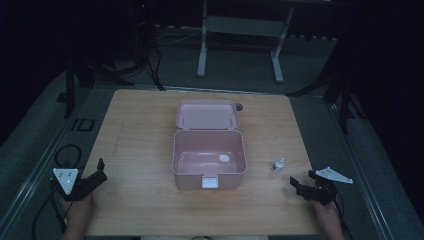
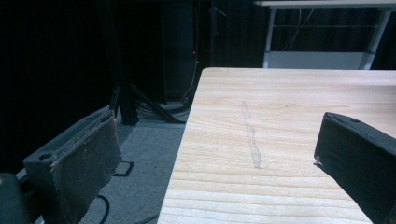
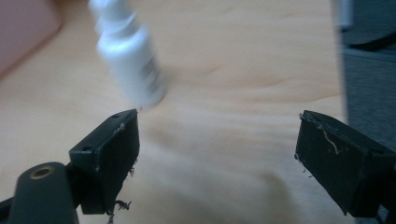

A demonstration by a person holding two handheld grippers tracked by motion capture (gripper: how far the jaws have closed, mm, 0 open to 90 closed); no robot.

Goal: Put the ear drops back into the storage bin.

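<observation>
Two grippers sit at the near corners of the wooden table (image 1: 140, 125), each in one of the person's hands. The left gripper (image 1: 97, 172) rests at the near left edge with its jaws spread wide and nothing between them; its own view looks along bare wood. The right gripper (image 3: 217, 149) is at the near right, jaws likewise gaping and empty, aimed at the small white bottle (image 3: 130, 65), which stands on the wood just beyond its fingertips, apart from them. In the high view the bottle (image 1: 279, 165) stands to the right of the pink box (image 1: 209, 167), near it but not touching. The box stands mid-table with its lid (image 1: 207, 115) swung back flat behind it; a small white object (image 1: 224, 158) already lies inside, though I cannot tell what it is. My reading is that the bottle is meant for the box, so the work is barely under way: the grasp, the carry and the placing are all left, and perhaps closing the lid
</observation>
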